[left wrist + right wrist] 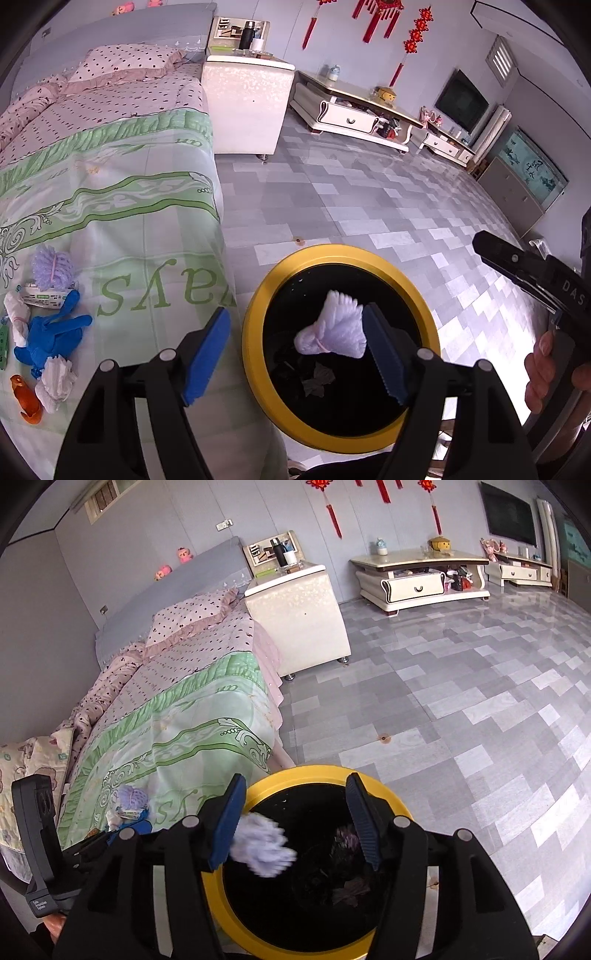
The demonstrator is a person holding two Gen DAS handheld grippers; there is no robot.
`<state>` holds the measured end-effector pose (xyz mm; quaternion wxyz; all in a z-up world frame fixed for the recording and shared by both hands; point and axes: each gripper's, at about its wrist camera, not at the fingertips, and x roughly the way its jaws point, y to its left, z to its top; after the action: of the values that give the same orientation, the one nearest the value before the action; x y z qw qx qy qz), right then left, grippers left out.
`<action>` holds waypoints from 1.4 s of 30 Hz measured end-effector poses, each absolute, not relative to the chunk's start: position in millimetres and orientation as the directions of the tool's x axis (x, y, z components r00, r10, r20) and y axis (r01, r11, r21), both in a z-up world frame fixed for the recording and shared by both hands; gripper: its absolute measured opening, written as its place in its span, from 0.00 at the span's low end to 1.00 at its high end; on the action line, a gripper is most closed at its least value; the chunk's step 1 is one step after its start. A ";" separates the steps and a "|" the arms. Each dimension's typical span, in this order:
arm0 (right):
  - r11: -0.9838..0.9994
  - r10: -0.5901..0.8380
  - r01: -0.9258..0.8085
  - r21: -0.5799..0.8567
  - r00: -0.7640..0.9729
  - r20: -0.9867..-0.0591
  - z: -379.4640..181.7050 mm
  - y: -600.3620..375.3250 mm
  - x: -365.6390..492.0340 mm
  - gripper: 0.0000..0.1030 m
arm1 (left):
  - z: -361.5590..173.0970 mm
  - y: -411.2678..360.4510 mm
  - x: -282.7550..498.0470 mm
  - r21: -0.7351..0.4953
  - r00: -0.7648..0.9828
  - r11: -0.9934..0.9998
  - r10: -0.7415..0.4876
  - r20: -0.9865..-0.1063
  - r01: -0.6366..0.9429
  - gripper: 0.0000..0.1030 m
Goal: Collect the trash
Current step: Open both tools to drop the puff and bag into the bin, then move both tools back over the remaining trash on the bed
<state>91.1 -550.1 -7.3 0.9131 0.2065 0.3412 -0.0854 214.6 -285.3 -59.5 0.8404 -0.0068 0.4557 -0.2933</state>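
Observation:
A yellow-rimmed bin (255,325) with a black liner stands on the floor beside the bed. My left gripper (295,354) is open above it; a pale lilac foam net (334,326) hangs loose between its fingers, over the bin mouth. My right gripper (295,819) is open over the same bin (221,904); the foam net (264,847) appears blurred below its left finger. More trash lies on the bed: a lilac net (51,266), a blue glove (48,336), crumpled tissues (55,384), orange peel (26,398), a wrapper (44,295).
The bed (147,229) with a green-patterned cover runs along the left. A white nightstand (243,107) stands beyond it and a low TV cabinet (351,110) lines the far wall. Grey tiled floor (369,206) spreads to the right. Dark scraps (347,886) lie in the bin.

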 end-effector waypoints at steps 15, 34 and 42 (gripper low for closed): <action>0.927 0.036 0.205 0.313 0.785 -0.619 25.2 -502.0 83.5 0.57 | -30.2 -220.6 210.9 -0.253 0.510 0.871 -0.458 -0.728 0.421 0.74; 0.957 0.198 -0.017 0.289 0.767 -0.610 49.2 -359.9 125.3 0.58 | -15.7 -69.5 225.8 -0.193 0.645 0.963 -0.270 -0.715 0.189 0.81; 0.952 0.266 -0.094 0.292 0.727 -0.633 36.9 -301.3 150.6 0.58 | -34.5 -0.9 243.1 -0.181 0.651 0.982 -0.166 -0.741 0.045 0.81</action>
<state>150.6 -301.3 36.9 0.9215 0.1206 0.3562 0.0976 243.1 -0.9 -34.5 0.9055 -0.0733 0.4139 -0.0584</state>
